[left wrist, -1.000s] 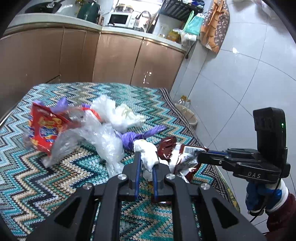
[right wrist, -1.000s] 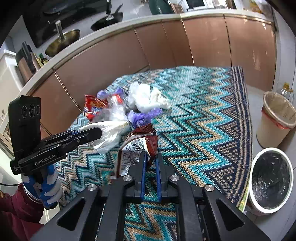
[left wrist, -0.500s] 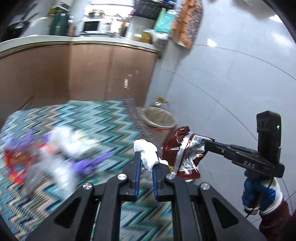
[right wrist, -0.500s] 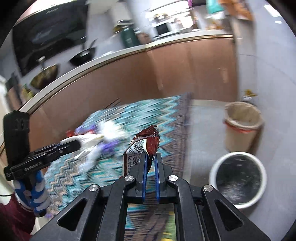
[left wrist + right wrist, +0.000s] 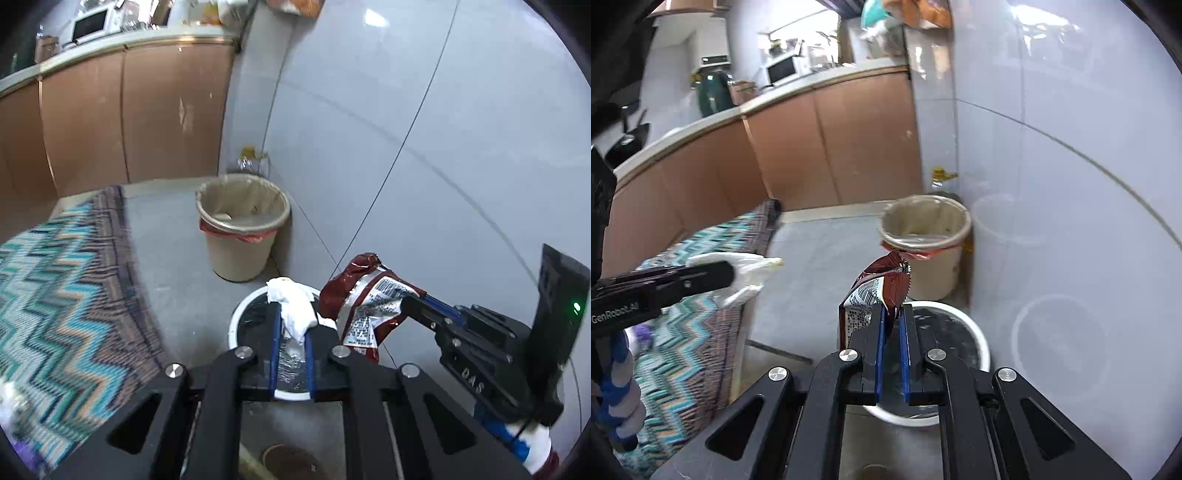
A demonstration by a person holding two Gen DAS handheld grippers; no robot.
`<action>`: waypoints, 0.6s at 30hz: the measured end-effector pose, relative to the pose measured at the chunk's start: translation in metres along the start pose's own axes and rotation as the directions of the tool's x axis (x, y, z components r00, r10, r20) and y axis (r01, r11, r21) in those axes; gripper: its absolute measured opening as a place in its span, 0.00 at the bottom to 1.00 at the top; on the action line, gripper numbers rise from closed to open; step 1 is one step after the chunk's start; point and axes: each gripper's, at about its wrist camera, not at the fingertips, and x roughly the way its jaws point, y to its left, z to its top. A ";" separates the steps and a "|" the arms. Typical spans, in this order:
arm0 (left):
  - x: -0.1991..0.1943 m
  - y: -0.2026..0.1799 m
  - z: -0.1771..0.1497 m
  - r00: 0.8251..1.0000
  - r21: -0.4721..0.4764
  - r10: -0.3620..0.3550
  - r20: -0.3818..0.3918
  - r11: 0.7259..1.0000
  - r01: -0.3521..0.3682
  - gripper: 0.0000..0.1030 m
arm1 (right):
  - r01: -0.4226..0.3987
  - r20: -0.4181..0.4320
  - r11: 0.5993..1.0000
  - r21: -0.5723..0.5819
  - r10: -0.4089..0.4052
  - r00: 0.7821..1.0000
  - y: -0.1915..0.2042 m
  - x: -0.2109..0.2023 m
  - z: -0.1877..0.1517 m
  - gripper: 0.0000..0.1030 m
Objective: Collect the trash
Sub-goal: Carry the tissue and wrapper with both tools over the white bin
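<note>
Over white bin [image 5: 236,325] | left gripper [image 5: 291,317] jaws pinch white wad [image 5: 293,306] | right gripper [image 5: 892,317] jaws pinch brown wrapper [image 5: 882,288] | both angled down

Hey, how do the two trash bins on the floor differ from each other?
The beige bin is taller and lined with a tan bag over a red one; the white bin looks lower and has a dark liner. The beige bin stands farther off by the wall, while the white bin sits right below both grippers, under the white tissue and the brown wrapper. Both are round, open-topped and standing upright on the grey floor.
</note>
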 end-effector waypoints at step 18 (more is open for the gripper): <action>0.084 0.009 0.008 0.994 -0.098 -0.039 -0.103 0.995 0.029 0.29 | 0.098 -0.077 0.993 0.059 -0.093 0.993 -0.034 0.057 -0.019 0.39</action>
